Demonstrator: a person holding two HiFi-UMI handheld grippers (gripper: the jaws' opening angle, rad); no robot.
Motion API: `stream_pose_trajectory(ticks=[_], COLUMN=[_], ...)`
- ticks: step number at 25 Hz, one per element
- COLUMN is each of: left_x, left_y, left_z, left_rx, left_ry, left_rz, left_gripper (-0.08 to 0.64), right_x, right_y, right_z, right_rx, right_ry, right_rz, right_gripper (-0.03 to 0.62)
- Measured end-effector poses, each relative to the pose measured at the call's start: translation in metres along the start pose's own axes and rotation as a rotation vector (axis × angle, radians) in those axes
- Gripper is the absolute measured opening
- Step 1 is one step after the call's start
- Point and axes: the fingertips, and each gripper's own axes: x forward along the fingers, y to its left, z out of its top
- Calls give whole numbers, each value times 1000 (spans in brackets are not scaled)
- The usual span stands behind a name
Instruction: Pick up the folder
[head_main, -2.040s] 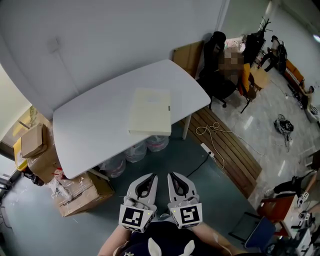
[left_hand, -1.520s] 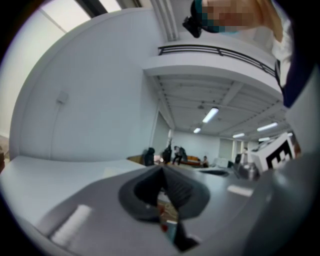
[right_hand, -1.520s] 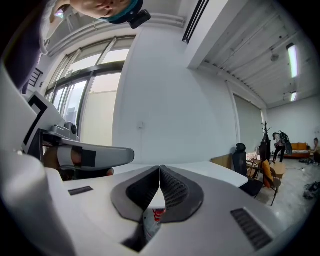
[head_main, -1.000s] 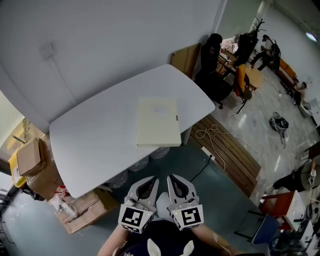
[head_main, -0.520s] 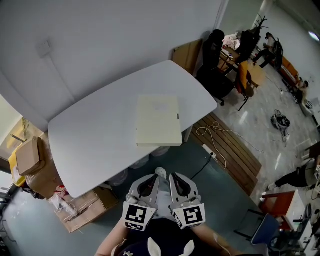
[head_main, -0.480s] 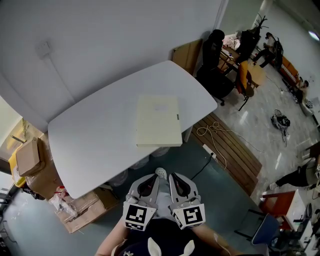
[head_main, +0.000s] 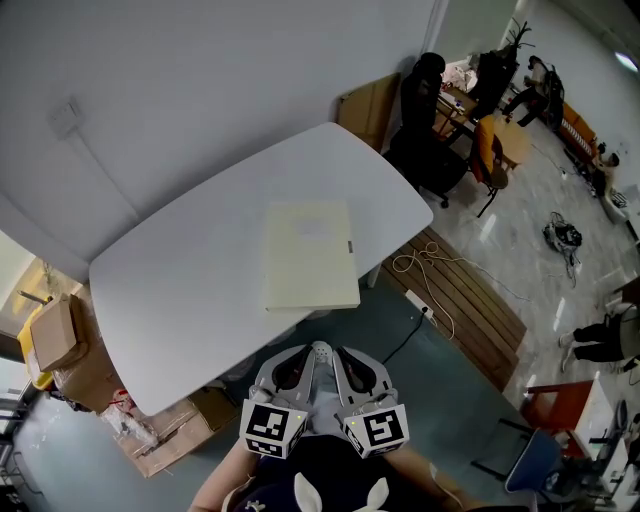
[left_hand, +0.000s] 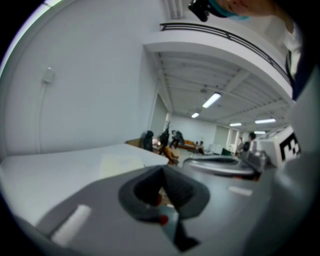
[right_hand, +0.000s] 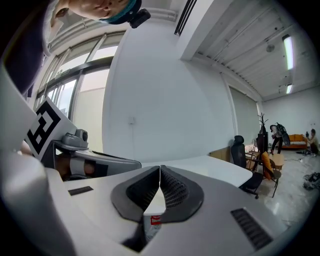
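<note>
One folder (head_main: 310, 255) lies flat, long axis running toward the person (head_main: 330, 485).

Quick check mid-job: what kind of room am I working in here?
Probably an open office or lab workspace. A white table holds a cream folder, black office chairs stand by desks behind it, and cardboard boxes are piled on the floor beside the table.

No legible text. Black-and-white patterned marker cubes (head_main: 272, 428): codes only. Small red label (right_hand: 156, 220) at right gripper (right_hand: 160, 170): blurred, unreadable.
</note>
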Motion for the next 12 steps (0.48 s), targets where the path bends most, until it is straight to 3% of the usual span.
stream_pose_trajectory(ticks=[12], left_x=[42], left_y=[26], left_z=[11], left_rx=[10], left_ry=[30], left_rz=[9], left_gripper=[3], right_x=[43], right_y=[-34], right_z=[3], right_rx=[11], right_ry=[24], right_rz=[6], right_gripper=[11])
